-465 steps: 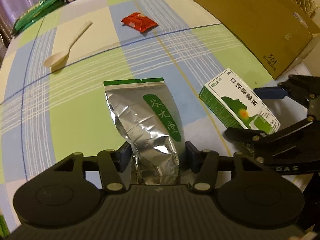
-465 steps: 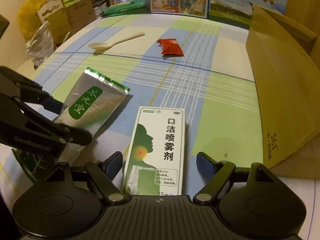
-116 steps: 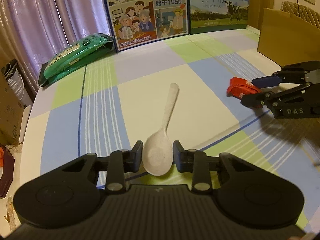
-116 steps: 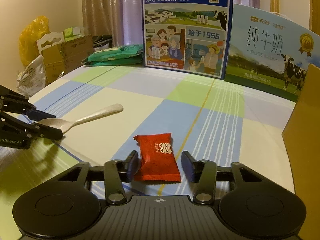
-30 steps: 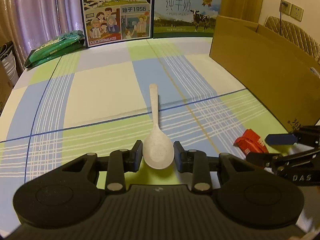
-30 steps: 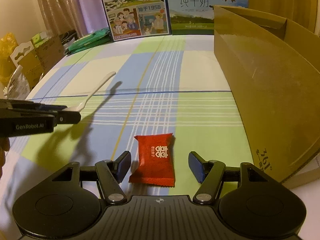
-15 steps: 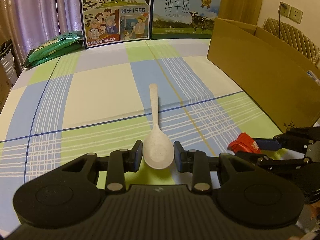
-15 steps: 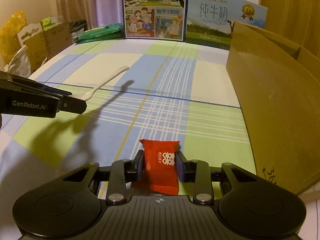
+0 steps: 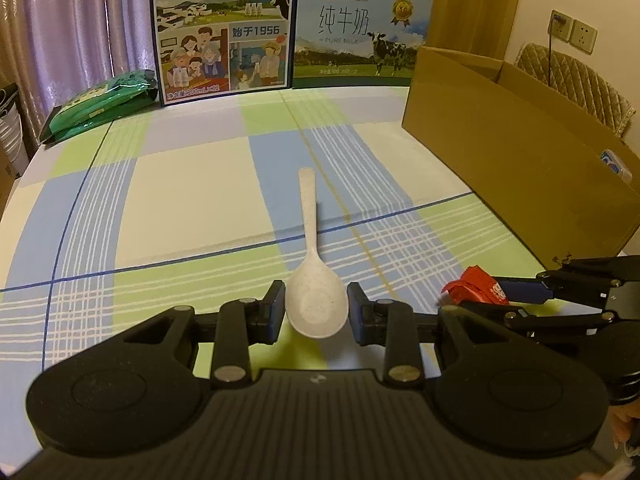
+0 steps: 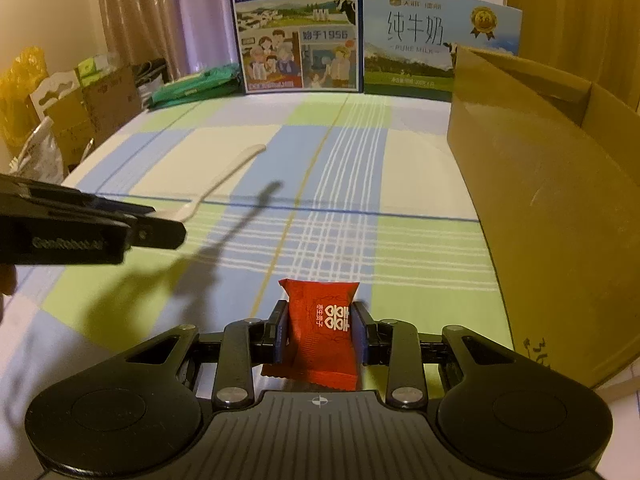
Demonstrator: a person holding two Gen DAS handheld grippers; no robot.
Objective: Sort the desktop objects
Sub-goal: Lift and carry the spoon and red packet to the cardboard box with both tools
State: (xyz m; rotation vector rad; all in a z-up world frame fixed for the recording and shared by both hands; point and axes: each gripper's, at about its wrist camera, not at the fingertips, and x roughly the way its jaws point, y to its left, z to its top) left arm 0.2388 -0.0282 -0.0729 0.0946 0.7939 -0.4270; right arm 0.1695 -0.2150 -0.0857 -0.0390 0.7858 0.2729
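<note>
Both grippers were loaded: the left gripper [image 9: 316,307] was clamped on the bowl of a speckled cream plastic spoon [image 9: 310,256], whose long handle pointed straight ahead of the fingers toward the milk cartons [image 9: 224,28] at the far edge of the checked tablecloth [image 9: 192,184], held above the cloth near its near edge. Just to its right, the right gripper [image 10: 320,330] was closed on a red candy packet [image 10: 322,320], also lifted clear. Judging by the layout, the open cardboard box [image 10: 540,184] along the right edge lay nearer that right gripper, so the packet had the shorter trip.
</note>
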